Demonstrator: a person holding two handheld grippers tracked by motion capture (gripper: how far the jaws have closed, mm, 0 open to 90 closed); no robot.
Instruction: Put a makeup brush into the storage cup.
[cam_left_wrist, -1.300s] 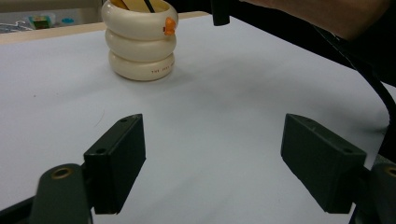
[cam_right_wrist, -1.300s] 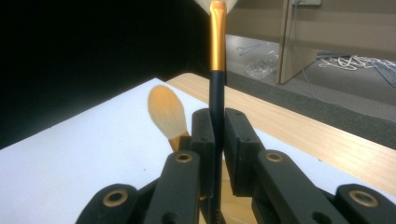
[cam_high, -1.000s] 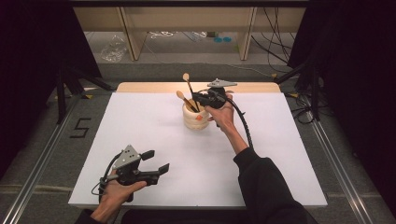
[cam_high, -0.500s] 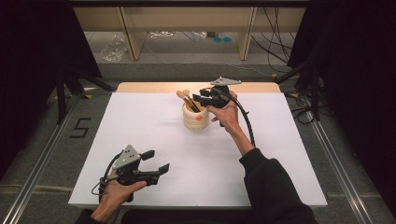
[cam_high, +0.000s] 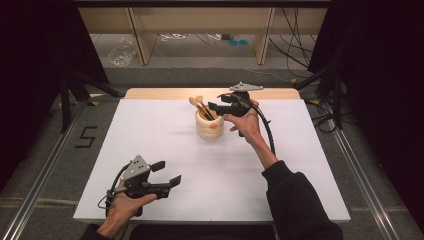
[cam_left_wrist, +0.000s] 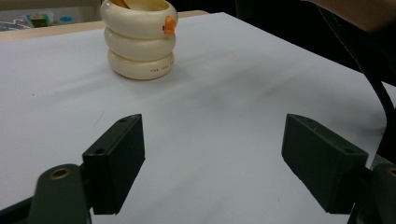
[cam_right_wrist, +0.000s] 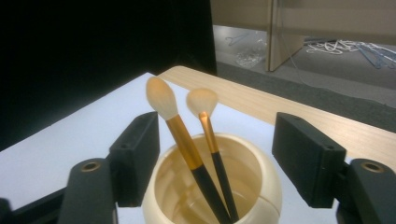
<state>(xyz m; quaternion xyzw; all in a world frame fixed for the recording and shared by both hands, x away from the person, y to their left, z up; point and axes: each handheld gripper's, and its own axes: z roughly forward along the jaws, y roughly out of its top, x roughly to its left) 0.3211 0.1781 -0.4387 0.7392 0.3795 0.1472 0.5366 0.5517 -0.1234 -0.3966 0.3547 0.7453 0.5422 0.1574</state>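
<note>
Both jaws of the right gripper (cam_right_wrist: 215, 163) stand spread wide and grip nothing; they sit to either side of the cream holder (cam_right_wrist: 212, 186) just above its rim, apart from it. That holder, a ribbed pot of three stacked rings with a small orange knob (cam_left_wrist: 169, 24) at its rim, stands upright on the white table (cam_high: 165, 135), towards the far edge and near the middle.

Inside the holder two makeup brushes lean away from the right gripper. The larger brush (cam_right_wrist: 175, 126) (gold ferrule, black handle, pale tapered head) lies just beside the smaller brush (cam_right_wrist: 210, 130); their handles meet low in the pot, and both heads rise clear of the rim between the parted jaws. Neither brush is touched by a jaw.

Well nearer the person than the holder, and to its left in the high view, the left gripper (cam_high: 166, 174) is held in the left hand (cam_high: 125, 207) low over the table. Its jaws are likewise fully parted, with bare table between them. Nothing lies between it and the holder.

Beyond the holder a strip of bare wood (cam_high: 165, 93) edges the table; past that, a grey floor with loose cables (cam_high: 300, 55).
</note>
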